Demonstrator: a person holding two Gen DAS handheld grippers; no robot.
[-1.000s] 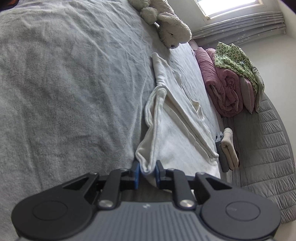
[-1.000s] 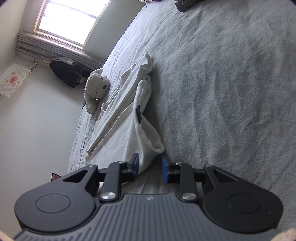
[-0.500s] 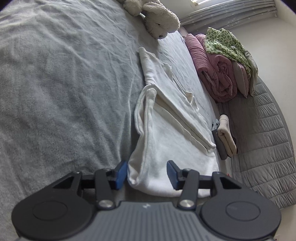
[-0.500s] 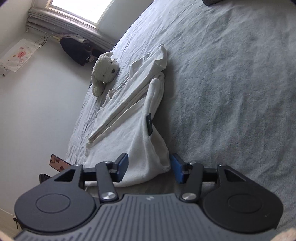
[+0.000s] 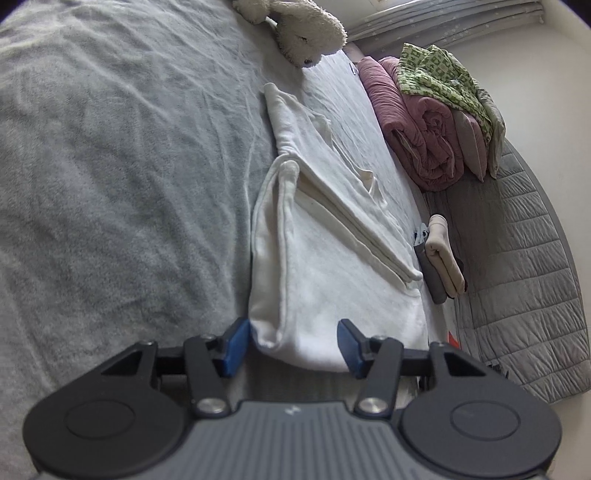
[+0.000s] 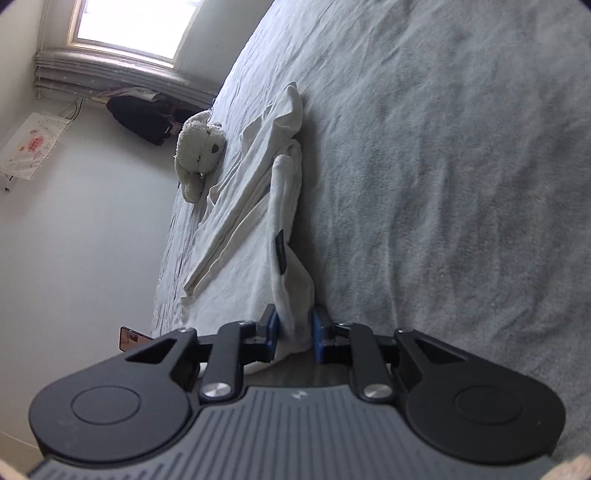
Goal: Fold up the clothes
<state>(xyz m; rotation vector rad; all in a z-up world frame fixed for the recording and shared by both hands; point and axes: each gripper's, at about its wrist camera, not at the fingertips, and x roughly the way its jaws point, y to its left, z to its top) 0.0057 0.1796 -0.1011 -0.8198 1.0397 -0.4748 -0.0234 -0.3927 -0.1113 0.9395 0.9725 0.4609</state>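
Bed point(image 5: 110, 184) with wrinkled grey cover carries everything. White garment point(image 5: 332, 266) lies flat on it, partly folded lengthwise. Plush toy point(image 5: 303, 29) sits on the bed beyond the garment's far end. Past the garment's far long side: small folded beige and grey stack point(image 5: 441, 258) just beside it, rolled pink duvet point(image 5: 417, 125) further off.
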